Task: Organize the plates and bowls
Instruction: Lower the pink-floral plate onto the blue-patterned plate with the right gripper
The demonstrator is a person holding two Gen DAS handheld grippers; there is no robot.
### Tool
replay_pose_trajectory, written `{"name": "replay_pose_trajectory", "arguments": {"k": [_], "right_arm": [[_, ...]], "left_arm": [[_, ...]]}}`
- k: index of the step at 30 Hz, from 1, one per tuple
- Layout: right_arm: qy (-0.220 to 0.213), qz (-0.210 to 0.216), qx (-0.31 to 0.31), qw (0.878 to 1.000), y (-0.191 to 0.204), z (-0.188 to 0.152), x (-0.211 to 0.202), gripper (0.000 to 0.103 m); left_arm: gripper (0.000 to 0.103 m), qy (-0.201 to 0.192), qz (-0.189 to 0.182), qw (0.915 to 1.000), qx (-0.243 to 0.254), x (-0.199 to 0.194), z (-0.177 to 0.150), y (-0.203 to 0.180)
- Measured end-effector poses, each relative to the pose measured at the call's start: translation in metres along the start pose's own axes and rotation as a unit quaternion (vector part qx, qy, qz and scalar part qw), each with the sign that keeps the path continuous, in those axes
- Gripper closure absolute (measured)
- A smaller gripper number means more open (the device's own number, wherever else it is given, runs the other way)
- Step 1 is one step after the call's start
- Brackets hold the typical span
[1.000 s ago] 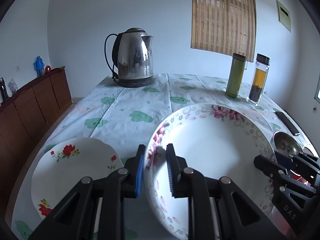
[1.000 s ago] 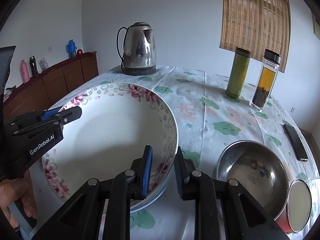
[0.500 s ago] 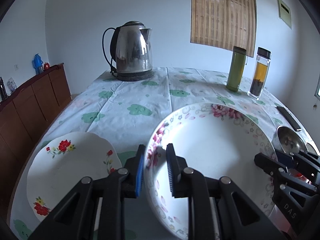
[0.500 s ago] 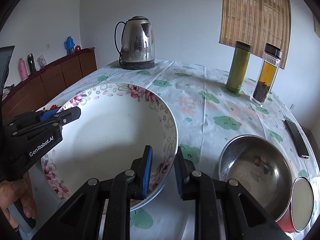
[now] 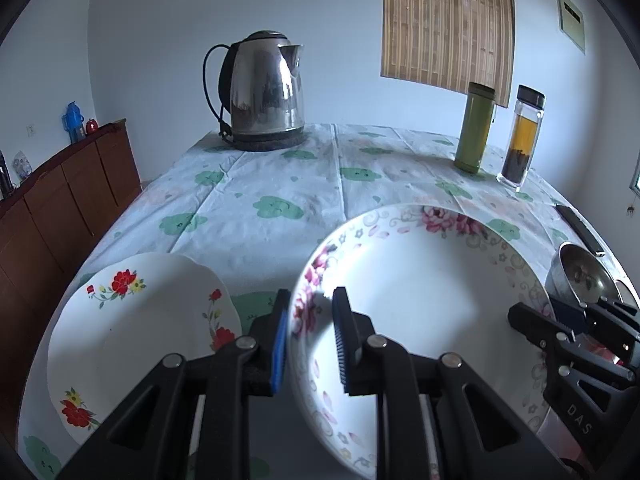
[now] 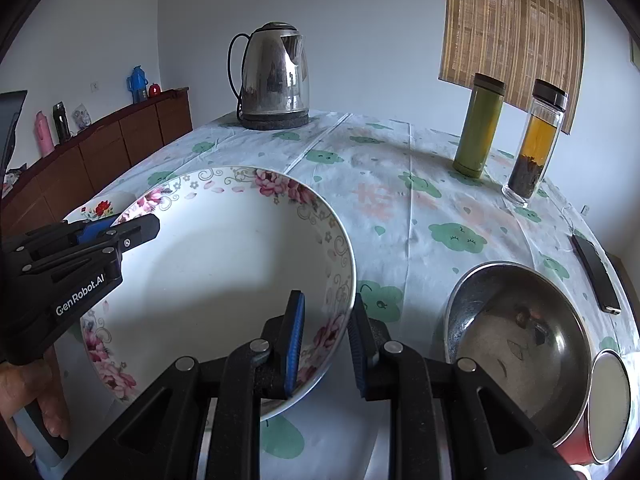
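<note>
A large white bowl with pink flowers (image 5: 420, 300) (image 6: 224, 264) is held between both grippers above the table. My left gripper (image 5: 310, 336) is shut on its left rim. My right gripper (image 6: 326, 342) is shut on its right rim. A white plate with red flowers (image 5: 136, 332) lies on the tablecloth to the left of the bowl; only its edge (image 6: 100, 206) shows in the right wrist view. A steel bowl (image 6: 520, 332) sits to the right, also seen small in the left wrist view (image 5: 580, 276).
A steel kettle (image 5: 264, 92) stands at the table's far end. A green flask (image 6: 480, 124) and a glass tea bottle (image 6: 536, 140) stand far right. A black phone (image 6: 596, 276) lies by the right edge. A red-sided cup (image 6: 608, 408) sits beside the steel bowl. A wooden sideboard (image 5: 60, 200) is left.
The bowl has stayed in both grippers. The view has dropped and moved slightly forward, so the kettle and bottles look closer and the flowered plate sits nearer the left gripper.
</note>
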State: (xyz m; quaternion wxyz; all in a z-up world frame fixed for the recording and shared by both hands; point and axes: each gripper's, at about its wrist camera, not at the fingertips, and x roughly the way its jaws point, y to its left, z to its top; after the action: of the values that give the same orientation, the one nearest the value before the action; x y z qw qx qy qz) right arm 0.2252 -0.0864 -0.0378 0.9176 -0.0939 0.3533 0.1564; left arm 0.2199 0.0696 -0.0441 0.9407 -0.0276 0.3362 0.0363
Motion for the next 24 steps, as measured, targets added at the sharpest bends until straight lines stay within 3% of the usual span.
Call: {"name": "replay_pose_trajectory", "arguments": {"k": [24], "right_arm": [[0.012,-0.005,0.0,1.0,-0.002,-0.0018,0.0087,0.08]], "left_arm": [[0.086,0.016,-0.002,0.9999,0.002,0.0064,-0.0039,-0.0018]]}}
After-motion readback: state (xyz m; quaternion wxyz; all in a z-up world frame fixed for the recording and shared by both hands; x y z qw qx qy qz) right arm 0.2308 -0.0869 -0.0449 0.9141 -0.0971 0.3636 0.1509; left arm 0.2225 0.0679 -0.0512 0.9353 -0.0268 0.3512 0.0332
